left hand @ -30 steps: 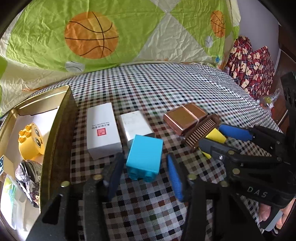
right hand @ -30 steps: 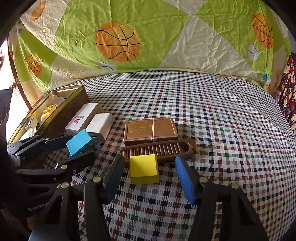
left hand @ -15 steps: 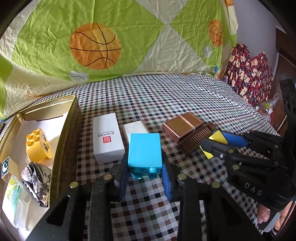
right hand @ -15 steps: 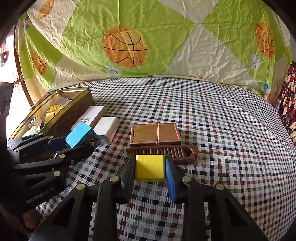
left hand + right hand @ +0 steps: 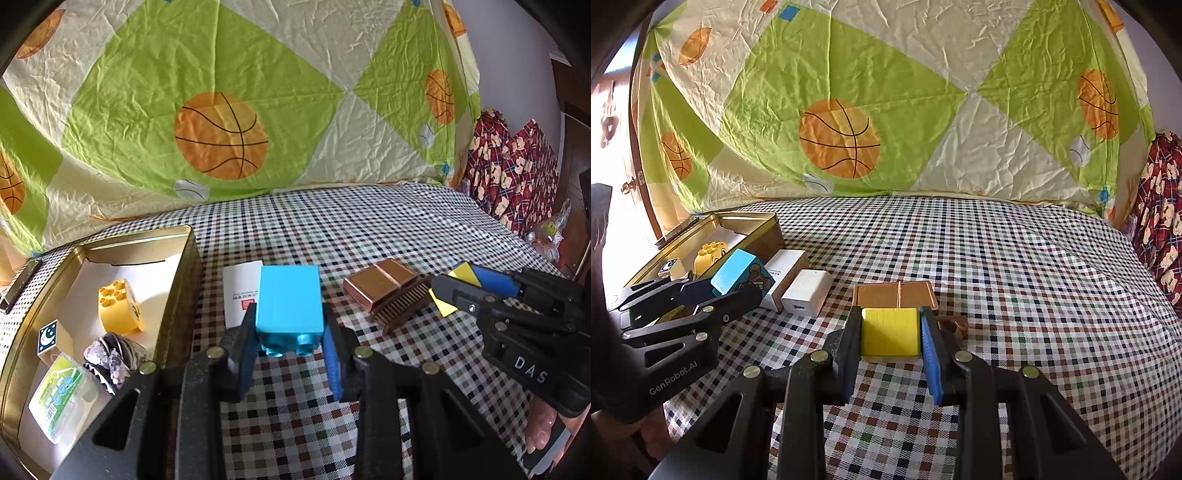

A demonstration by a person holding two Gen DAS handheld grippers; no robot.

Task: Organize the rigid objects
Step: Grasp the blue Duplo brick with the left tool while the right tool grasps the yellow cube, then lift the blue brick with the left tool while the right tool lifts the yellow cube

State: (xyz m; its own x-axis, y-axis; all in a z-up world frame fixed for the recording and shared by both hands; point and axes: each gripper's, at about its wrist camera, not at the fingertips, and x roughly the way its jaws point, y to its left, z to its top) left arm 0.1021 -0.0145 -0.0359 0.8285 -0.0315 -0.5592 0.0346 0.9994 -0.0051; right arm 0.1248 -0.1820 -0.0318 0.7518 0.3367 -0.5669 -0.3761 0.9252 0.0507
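My left gripper [image 5: 290, 332] is shut on a blue toy brick [image 5: 290, 302], lifted just above the checked cloth; the same blue brick [image 5: 738, 275] shows at the left of the right wrist view. My right gripper [image 5: 890, 334] is shut on a yellow block [image 5: 890, 332], also raised off the cloth; the right gripper [image 5: 456, 291] and a corner of the yellow block [image 5: 463, 272] appear at the right of the left wrist view. A gold tin [image 5: 173, 295] stands to the left, holding a yellow toy brick [image 5: 120, 312] and several small items.
On the cloth lie a white box with a red mark [image 5: 240, 291], a white charger [image 5: 805, 291], a copper-coloured case [image 5: 380, 282] and a brown comb [image 5: 402, 306]. A basketball-print sheet [image 5: 849, 110] rises behind. Red patterned fabric [image 5: 517, 173] is at the far right.
Both grippers went from open around their blocks to shut on them, then rose with the blocks. The white charger is now hidden behind the blue brick in the left wrist view.
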